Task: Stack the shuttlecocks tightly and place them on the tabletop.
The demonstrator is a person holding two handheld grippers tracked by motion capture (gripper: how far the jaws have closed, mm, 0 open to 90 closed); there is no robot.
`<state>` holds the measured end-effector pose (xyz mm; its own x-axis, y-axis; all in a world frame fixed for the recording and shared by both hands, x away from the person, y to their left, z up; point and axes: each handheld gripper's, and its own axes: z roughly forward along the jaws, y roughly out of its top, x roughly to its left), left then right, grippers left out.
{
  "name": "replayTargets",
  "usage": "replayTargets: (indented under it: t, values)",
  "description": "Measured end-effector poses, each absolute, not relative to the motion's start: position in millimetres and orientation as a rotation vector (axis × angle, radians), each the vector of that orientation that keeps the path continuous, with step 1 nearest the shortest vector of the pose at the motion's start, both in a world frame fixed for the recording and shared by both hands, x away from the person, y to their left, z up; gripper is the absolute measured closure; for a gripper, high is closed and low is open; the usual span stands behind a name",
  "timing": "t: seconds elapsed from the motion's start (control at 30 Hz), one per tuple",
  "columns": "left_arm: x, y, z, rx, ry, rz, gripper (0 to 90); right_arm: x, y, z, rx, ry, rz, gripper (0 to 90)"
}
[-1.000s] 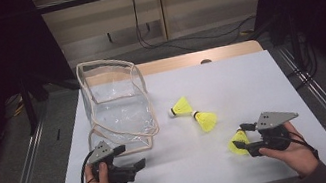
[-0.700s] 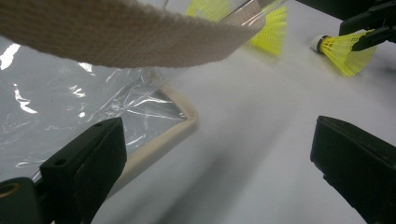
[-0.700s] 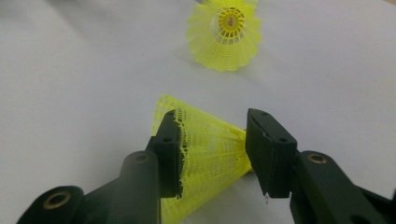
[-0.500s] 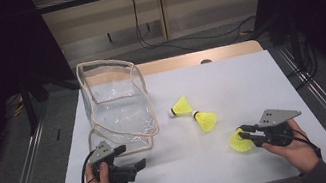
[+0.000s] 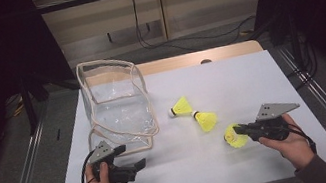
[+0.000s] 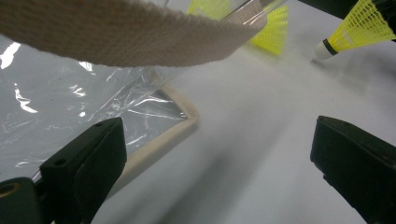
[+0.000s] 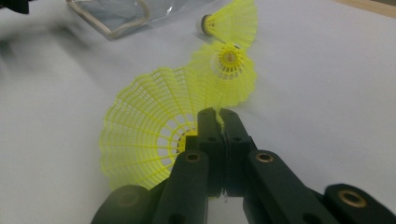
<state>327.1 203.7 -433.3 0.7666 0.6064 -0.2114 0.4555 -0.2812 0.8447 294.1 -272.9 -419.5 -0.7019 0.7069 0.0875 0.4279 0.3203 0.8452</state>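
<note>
Three yellow shuttlecocks lie on the white table top (image 5: 240,78). My right gripper (image 5: 235,130) (image 7: 217,114) has just been closing and is shut on the skirt rim of the nearest shuttlecock (image 5: 233,139) (image 7: 140,126), near the front right. The other two shuttlecocks (image 5: 183,107) (image 5: 206,120) lie cork to cork at mid table, also in the right gripper view (image 7: 233,18) (image 7: 231,65). A clear plastic bag with beige trim (image 5: 115,105) (image 6: 70,102) stands at the left. My left gripper (image 5: 130,157) (image 6: 217,135) rests open just in front of it, holding nothing.
The table's front edge runs close below both hands. Metal rails flank the table on both sides, and cables lie on the floor beyond its far edge. Bare white surface stretches between the two grippers and behind the shuttlecocks.
The right gripper's jaws have closed from wide apart onto the nearest shuttlecock's skirt. The left gripper and the bag have stayed put.
</note>
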Motion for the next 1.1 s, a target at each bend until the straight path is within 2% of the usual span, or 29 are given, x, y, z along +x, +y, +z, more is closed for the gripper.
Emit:
replayTargets:
  t: [0.43, 0.97, 1.07, 1.1]
  values:
    - [327, 203, -434, 1.931, 0.803, 0.175, 3.6, 308, -268, -428, 1.107, 2.293, 1.327, 86.4]
    - [328, 203, -434, 1.944, 0.803, 0.177, 3.6, 311, -289, -426, 1.168, 2.164, 1.19, 59.3]
    - [328, 203, -434, 1.946, 0.803, 0.176, 3.6, 310, -291, -425, 1.176, 2.14, 1.173, 57.3]
    - [328, 203, -434, 1.946, 0.803, 0.175, 3.6, 310, -291, -425, 1.176, 2.137, 1.165, 59.8]
